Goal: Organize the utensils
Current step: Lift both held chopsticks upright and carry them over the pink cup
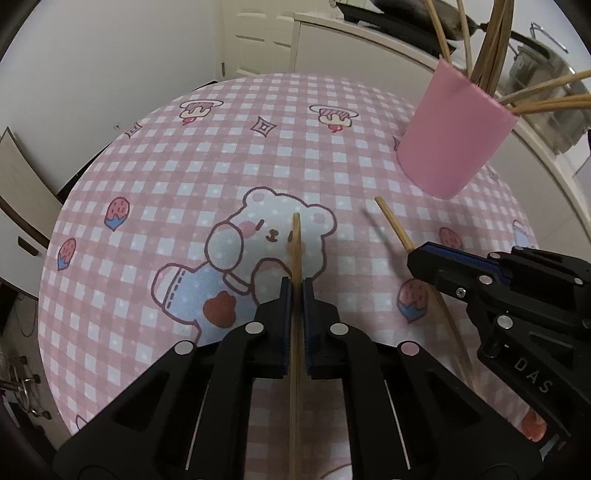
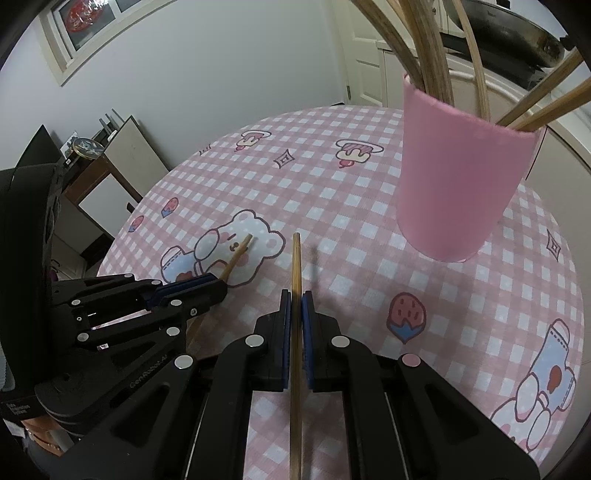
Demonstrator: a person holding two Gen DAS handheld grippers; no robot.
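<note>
my left gripper (image 1: 295, 286) has its jaws pinched narrow on a bamboo chopstick (image 1: 296, 240), which runs straight out ahead between the blue pads and points over the bear print on the pink checked tablecloth (image 1: 184, 155). my right gripper (image 2: 295, 297) does the same with a second chopstick (image 2: 296, 258), its jaws closed tight on the stick, the tip reaching toward the far side of the table.

from the left wrist view the right gripper (image 1: 428, 258) sits to the right of mine, its chopstick (image 1: 393, 223) slanting up and left toward the pink cup (image 1: 454, 140). from the right wrist view the left gripper (image 2: 207, 286) sits to the left, its chopstick (image 2: 238, 254) tip over the bear's face.

the pink cup (image 2: 458, 177) stands at the far right of the table, holding a loose bunch of chopsticks (image 2: 432, 48) that fan out above its rim. both held sticks seem to be lifted off the cloth, though the fisheye view makes that hard to judge. beyond the table, a dark pan (image 1: 454, 22) rests on the counter.
</note>
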